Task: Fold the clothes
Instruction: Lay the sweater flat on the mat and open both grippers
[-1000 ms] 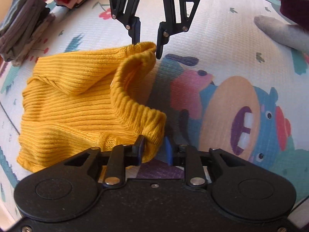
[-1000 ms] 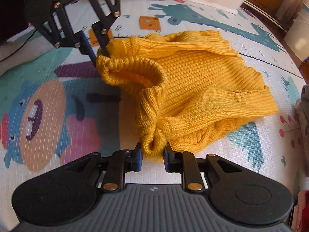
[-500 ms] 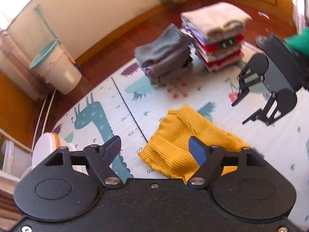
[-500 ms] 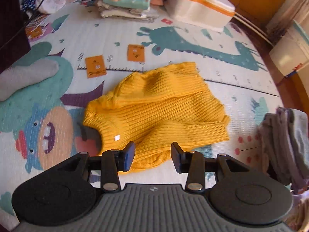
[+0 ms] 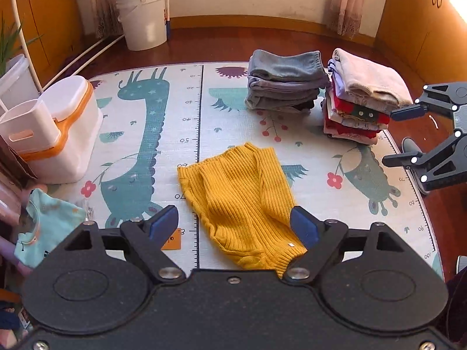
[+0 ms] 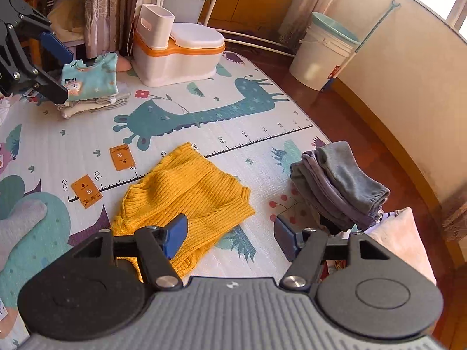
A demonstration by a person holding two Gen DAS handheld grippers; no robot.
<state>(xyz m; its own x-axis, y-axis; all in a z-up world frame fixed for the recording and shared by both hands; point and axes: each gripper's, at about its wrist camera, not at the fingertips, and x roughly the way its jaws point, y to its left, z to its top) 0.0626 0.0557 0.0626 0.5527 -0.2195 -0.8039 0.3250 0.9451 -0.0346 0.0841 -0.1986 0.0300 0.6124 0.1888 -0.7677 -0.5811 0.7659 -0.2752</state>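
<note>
Lying flat on the play mat point(image 5: 181, 110), the yellow sweater point(image 5: 242, 195) was folded into a narrow panel with its ribbed collar toward the near edge. Both tongs hung above it, clear of the cloth. The left gripper point(image 5: 235, 227) stood wide open and held nothing. The right gripper point(image 6: 230, 233) had just been opening, and nothing lay between its jaws.

The knit looked thick, soft and limp. It would probably sag and unfold if lifted by one point, and its ribbing should give the pads a sure hold. A hold at two corners of one short edge, one per gripper, would likely keep the layers together.

The mat was a printed foam sheet with a giraffe and a ruler scale, and it lay on a dark wooden floor point(image 5: 221, 43). Two stacks of folded clothes point(image 5: 321, 93) stood at the far side of the mat. A white and orange box point(image 5: 64, 134), a bucket point(image 5: 143, 14) and curtains bordered the area.
</note>
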